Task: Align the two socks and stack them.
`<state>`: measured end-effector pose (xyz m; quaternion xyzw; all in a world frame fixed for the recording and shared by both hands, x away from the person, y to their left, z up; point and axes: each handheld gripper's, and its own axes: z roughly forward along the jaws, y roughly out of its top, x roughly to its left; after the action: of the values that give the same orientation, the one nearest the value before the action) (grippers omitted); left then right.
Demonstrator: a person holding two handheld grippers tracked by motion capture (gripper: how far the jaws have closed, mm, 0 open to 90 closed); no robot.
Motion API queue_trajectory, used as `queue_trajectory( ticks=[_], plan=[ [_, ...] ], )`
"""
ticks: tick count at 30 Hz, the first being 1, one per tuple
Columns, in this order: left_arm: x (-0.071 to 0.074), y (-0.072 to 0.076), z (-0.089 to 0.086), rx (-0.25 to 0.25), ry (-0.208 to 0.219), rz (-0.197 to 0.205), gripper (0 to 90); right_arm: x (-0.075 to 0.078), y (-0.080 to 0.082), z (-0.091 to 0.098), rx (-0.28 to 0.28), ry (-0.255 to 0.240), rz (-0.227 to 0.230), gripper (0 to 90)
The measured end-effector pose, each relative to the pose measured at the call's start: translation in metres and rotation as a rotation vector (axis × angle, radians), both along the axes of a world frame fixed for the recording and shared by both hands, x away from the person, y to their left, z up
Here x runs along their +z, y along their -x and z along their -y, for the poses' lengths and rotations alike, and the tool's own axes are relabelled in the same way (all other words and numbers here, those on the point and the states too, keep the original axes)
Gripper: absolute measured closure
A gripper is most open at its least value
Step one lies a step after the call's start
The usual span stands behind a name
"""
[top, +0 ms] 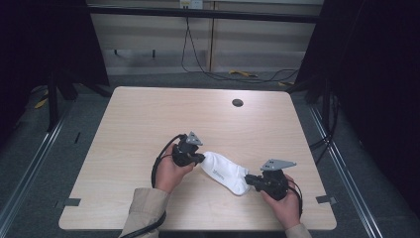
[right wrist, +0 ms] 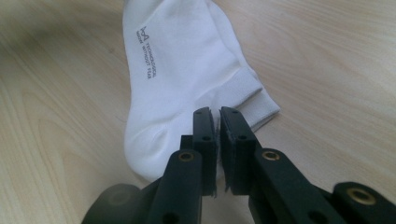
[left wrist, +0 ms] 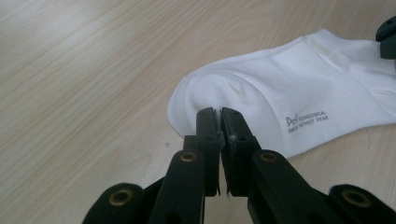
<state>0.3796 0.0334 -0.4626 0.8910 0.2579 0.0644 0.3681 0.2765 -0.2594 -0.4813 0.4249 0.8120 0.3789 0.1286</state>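
A white sock (top: 225, 172) with small grey lettering lies flat on the wooden table (top: 148, 119), near the front. My left gripper (top: 198, 158) is shut on the sock's toe end (left wrist: 205, 93), pinching a fold of fabric between its black jaws (left wrist: 218, 114). My right gripper (top: 249, 179) is shut on the heel side by the ribbed cuff (right wrist: 247, 93), its jaws closed on the white fabric (right wrist: 217, 114). A hand holds each gripper, and the sock stretches between the two.
A round dark cable hole (top: 237, 102) sits in the table's far right part. Black curtains and stands flank the table, and cables (top: 198, 64) run across the floor behind it. Light wood shows all around the sock.
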Motion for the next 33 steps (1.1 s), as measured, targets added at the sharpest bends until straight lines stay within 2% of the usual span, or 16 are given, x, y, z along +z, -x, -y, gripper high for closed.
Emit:
queue_trajectory(
  ticks=[5,11,19,22,26,29,31,33],
  plan=[
    [0.001,0.0,0.0,0.0,-0.002,0.006,86.5,0.007,0.004,0.001,0.001,-0.005,0.014,85.9],
    [-0.005,-0.003,0.005,-0.001,0.001,0.01,86.2,0.003,0.004,0.002,-0.007,0.001,-0.009,85.9],
    [-0.009,-0.006,0.011,0.007,0.006,0.018,86.2,0.006,0.006,0.003,-0.011,0.003,0.014,85.9],
    [-0.01,-0.007,0.011,0.012,0.019,0.022,86.2,0.004,0.006,0.005,-0.016,0.003,0.003,85.9],
    [-0.018,-0.009,0.014,0.014,-0.011,0.015,86.1,0.0,0.007,0.005,-0.022,0.014,-0.011,85.3],
    [-0.024,-0.009,0.014,0.018,-0.009,0.01,86.1,-0.002,0.008,0.006,-0.032,0.017,0.001,79.2],
    [-0.024,-0.008,0.014,0.023,-0.003,0.009,86.0,0.0,0.009,0.008,-0.052,0.021,0.018,78.2],
    [-0.022,-0.008,0.013,0.022,-0.003,0.015,86.0,0.003,0.009,0.011,-0.069,0.002,0.031,78.2]
  ],
)
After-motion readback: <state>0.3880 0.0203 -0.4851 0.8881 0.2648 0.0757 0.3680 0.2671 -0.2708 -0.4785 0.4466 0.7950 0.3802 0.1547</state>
